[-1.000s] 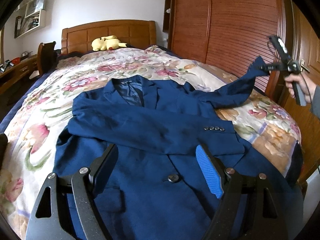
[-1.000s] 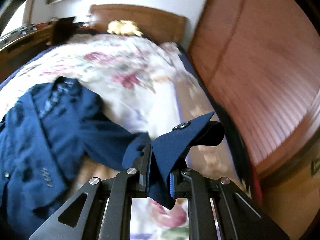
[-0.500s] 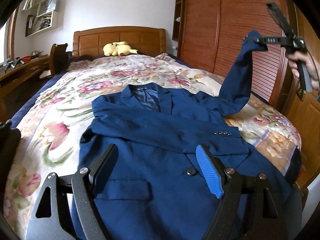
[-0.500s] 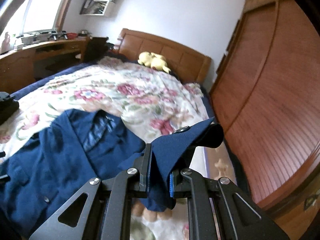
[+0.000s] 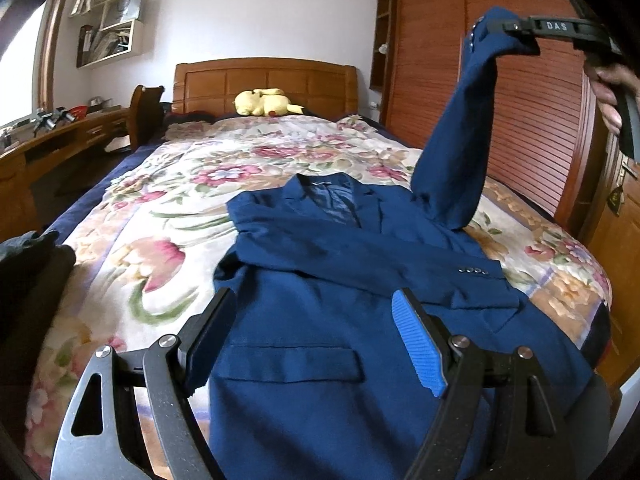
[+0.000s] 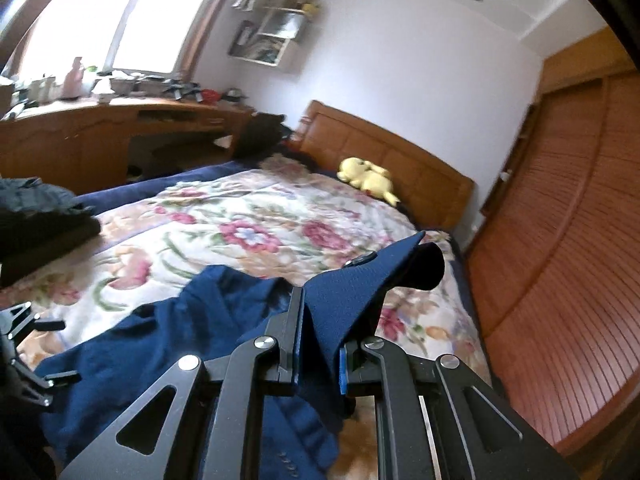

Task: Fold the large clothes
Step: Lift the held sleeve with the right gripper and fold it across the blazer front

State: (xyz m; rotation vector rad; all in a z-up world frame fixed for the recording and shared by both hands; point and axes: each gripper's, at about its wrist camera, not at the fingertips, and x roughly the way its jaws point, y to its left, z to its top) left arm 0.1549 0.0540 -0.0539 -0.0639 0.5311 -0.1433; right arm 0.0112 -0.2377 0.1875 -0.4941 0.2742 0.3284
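One jacket sleeve [image 5: 452, 152] high in right claw [image 6: 318, 344], above bed [image 5: 168, 216].

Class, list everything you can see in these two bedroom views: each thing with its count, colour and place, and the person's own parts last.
jacket: one, navy, flat on the bed, one sleeve folded across its front
raised sleeve: one, navy, lifted by its cuff
bed: one, floral cover, wooden headboard
plush toy: one, yellow, by the headboard
desk: one, wooden, cluttered, under the window
wardrobe: one, reddish wood, beside the bed
dark clothes: pile, black, bed's edge
left gripper: open, over the jacket
right gripper: shut on the cuff
hand: one, on the right gripper's handle
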